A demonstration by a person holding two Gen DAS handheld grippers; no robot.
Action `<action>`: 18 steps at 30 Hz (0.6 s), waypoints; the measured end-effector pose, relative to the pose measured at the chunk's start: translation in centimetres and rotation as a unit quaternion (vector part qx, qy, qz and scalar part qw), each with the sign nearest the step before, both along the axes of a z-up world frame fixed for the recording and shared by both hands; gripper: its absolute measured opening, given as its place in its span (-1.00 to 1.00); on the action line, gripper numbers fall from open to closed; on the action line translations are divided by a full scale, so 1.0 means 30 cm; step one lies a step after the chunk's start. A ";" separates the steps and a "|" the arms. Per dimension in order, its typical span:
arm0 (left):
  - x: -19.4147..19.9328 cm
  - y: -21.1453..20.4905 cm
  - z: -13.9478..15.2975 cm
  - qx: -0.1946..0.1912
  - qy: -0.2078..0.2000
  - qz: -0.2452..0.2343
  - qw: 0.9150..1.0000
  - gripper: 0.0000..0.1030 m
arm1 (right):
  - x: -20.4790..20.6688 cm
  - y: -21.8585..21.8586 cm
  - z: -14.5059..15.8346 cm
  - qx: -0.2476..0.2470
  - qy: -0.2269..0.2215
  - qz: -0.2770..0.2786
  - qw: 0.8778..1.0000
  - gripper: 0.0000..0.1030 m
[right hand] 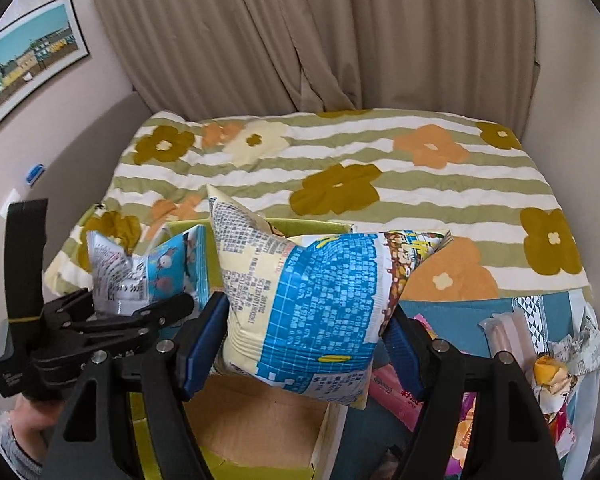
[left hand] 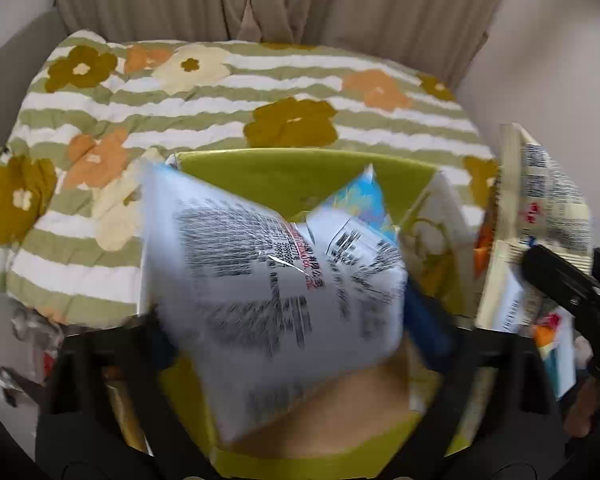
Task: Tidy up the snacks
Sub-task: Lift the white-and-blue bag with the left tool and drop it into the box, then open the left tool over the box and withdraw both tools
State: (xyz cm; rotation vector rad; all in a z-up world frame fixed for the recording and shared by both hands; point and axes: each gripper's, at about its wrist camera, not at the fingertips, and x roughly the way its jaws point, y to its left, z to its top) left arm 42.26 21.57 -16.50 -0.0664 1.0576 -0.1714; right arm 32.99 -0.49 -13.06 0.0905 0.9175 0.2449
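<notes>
My left gripper (left hand: 288, 312) is shut on a white and blue snack bag (left hand: 276, 280) with black print, held above the open green box (left hand: 300, 176) with a brown cardboard floor. The same bag (right hand: 140, 272) and left gripper (right hand: 136, 312) show in the right wrist view. My right gripper (right hand: 304, 340) is shut on a puffy cream and blue snack bag (right hand: 312, 300), held over the box's (right hand: 308, 226) right side. That bag (left hand: 540, 216) shows at the right of the left wrist view.
The box stands on a teal cloth (right hand: 460, 320) beside a floral striped quilt (right hand: 340, 160). Several loose snacks lie to the right: a pink pack (right hand: 396, 400), a long pale stick pack (right hand: 508, 332), an orange wrapped one (right hand: 548, 368). Curtains (right hand: 300, 40) hang behind.
</notes>
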 end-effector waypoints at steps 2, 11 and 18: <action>0.014 0.000 -0.015 0.006 0.002 -0.005 1.000 0.99 | 0.016 0.002 -0.018 -0.006 0.009 -0.004 1.000 0.36; -0.134 0.064 -0.003 -0.014 0.017 0.039 0.999 0.99 | 0.030 0.007 -0.056 -0.018 0.015 0.002 1.000 0.36; -0.210 0.117 0.041 -0.018 0.005 0.062 0.998 0.99 | 0.094 0.045 -0.038 -0.001 0.020 0.031 0.999 0.36</action>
